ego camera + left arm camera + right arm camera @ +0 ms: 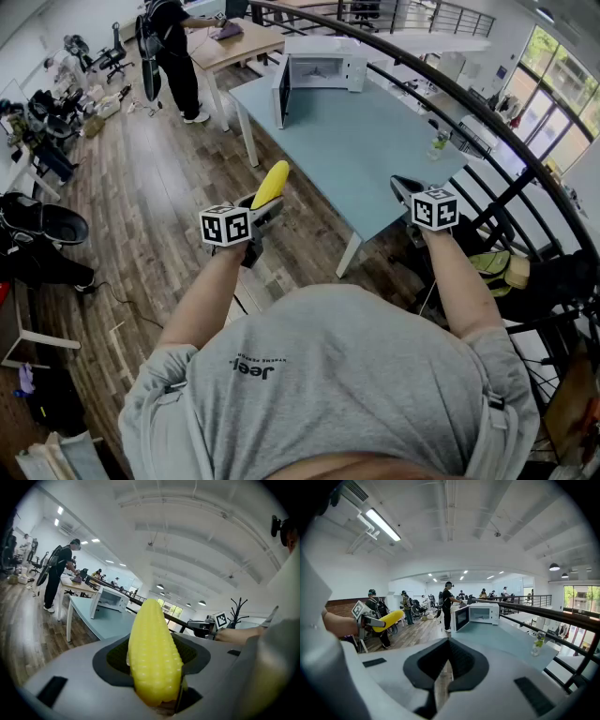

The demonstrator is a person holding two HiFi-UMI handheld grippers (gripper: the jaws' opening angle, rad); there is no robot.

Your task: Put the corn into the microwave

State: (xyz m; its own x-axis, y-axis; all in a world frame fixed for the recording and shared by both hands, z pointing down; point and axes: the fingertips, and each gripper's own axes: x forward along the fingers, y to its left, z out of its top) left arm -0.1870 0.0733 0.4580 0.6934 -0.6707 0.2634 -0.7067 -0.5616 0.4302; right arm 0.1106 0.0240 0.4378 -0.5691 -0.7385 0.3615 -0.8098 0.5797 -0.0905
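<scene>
A yellow corn cob [272,183] sticks up and forward from my left gripper [263,202], whose jaws are shut on its lower end. In the left gripper view the corn [153,653] fills the gap between the dark pads. My right gripper [406,187] is held level beside it over the table's near corner, jaws together with nothing in them; in its own view the right gripper [446,670] shows only a thin slit. The white microwave [321,70] stands at the far end of the light blue table [361,141], its door [280,94] swung open.
A small bottle [438,143] stands at the table's right edge. A black curved railing [487,117] runs along the right. A person [173,52] stands at a wooden desk beyond the table's far left. Chairs and bags lie on the wooden floor at left.
</scene>
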